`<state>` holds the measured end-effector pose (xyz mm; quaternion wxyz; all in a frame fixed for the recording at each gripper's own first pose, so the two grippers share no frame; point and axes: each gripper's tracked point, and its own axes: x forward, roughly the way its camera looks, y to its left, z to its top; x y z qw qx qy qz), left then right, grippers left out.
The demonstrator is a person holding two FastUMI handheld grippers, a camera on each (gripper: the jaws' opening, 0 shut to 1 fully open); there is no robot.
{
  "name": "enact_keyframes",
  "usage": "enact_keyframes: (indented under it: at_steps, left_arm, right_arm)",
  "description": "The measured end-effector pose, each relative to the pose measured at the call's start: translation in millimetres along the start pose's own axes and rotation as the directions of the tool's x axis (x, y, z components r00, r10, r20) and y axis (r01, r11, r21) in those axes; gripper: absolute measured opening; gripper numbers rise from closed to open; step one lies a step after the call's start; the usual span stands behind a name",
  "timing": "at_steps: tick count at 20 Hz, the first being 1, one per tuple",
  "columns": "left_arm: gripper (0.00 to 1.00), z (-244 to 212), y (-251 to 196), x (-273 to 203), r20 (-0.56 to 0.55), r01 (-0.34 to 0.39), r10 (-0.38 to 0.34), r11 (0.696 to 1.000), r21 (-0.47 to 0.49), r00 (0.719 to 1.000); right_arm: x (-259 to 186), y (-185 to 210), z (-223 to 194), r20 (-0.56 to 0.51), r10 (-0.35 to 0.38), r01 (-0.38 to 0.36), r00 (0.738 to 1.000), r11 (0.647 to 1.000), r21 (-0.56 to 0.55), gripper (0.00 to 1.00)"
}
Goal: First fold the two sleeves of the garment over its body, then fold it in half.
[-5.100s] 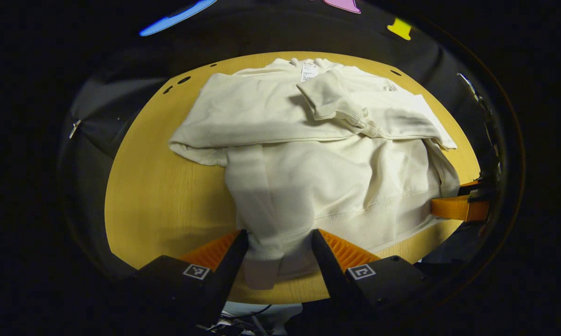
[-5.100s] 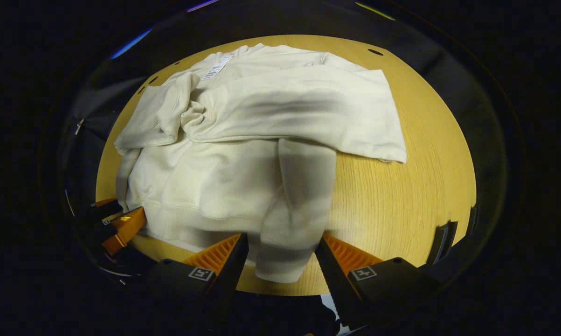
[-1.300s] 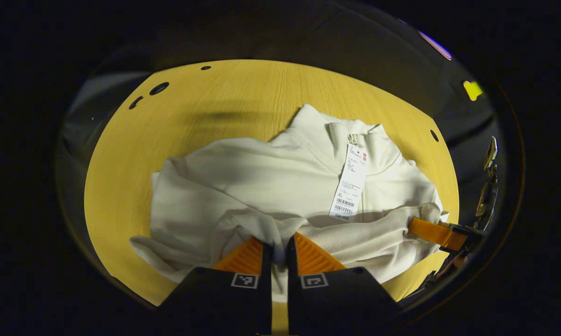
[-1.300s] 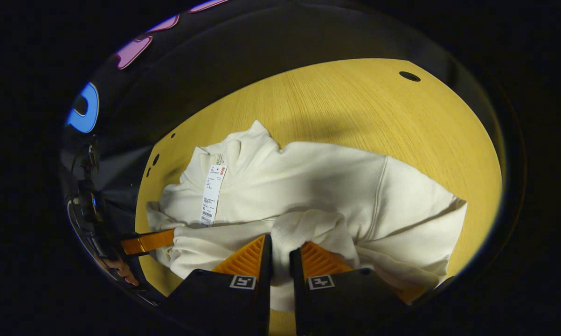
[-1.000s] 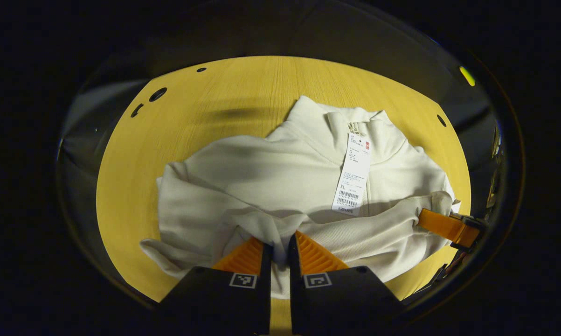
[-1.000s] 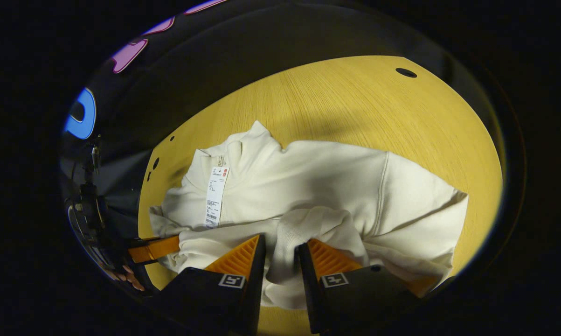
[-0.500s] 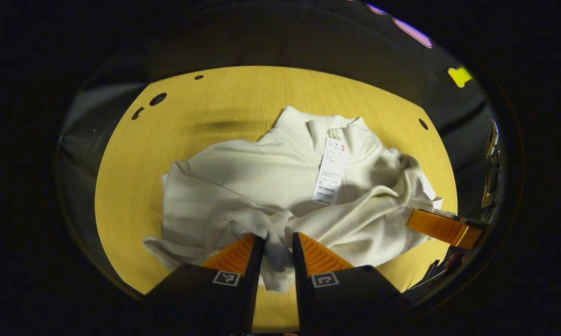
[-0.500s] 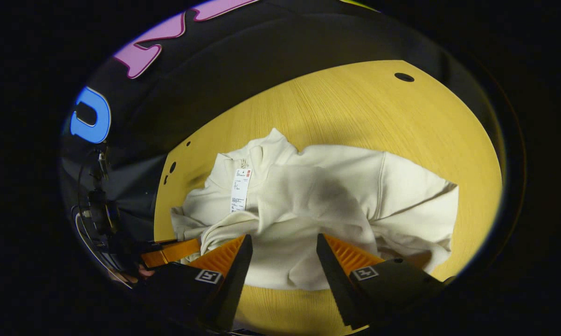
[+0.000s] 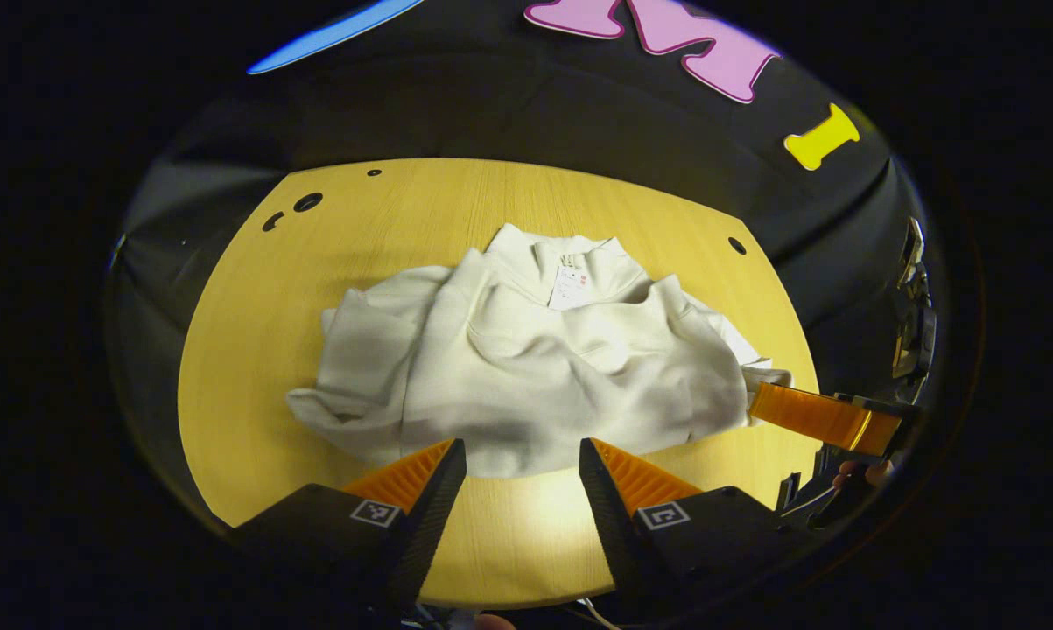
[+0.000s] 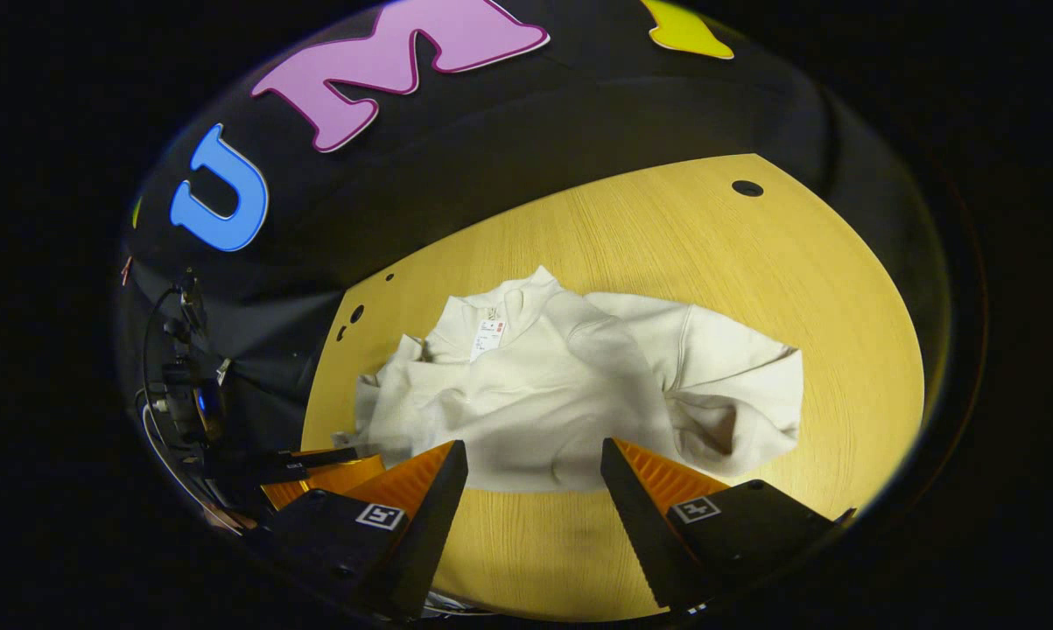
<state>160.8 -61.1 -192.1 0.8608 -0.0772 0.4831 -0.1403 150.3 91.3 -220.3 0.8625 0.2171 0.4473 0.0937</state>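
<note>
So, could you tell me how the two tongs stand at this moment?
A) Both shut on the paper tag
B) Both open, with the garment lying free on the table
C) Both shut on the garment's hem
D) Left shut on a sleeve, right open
B: the left tongs and right tongs are spread with bare table between their fingers, and the folded garment lies beyond them.

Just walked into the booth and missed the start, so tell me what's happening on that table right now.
A person holding a gripper in each hand is folding a cream sweatshirt on a round wooden table. The sweatshirt lies in a folded, slightly rumpled bundle, collar and tag at the far side. The left gripper and the right gripper are both open, hovering at the near edge of the bundle and holding nothing. The fold looks done, though the edges are uneven.
</note>
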Motion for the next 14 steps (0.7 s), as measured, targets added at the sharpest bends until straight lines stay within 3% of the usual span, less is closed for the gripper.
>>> enact_keyframes:
  at_steps: [7, 14]
  left_arm:
    - [0.83, -18.4, -9.3, -47.6, 0.082, -0.018, 0.015, 0.999, 0.031, 0.997]
    - [0.83, -45.5, -30.6, -75.3, 0.151, 0.038, -0.041, 0.999, 0.02, 0.988]
  right_arm:
    - [-48.4, 21.3, -12.9, 0.061, 0.035, -0.03, 0.997, 0.996, -0.081, 0.94]
    - [-77.9, 31.7, -25.3, 0.137, 0.058, -0.041, 0.989, 0.992, -0.121, 0.94]
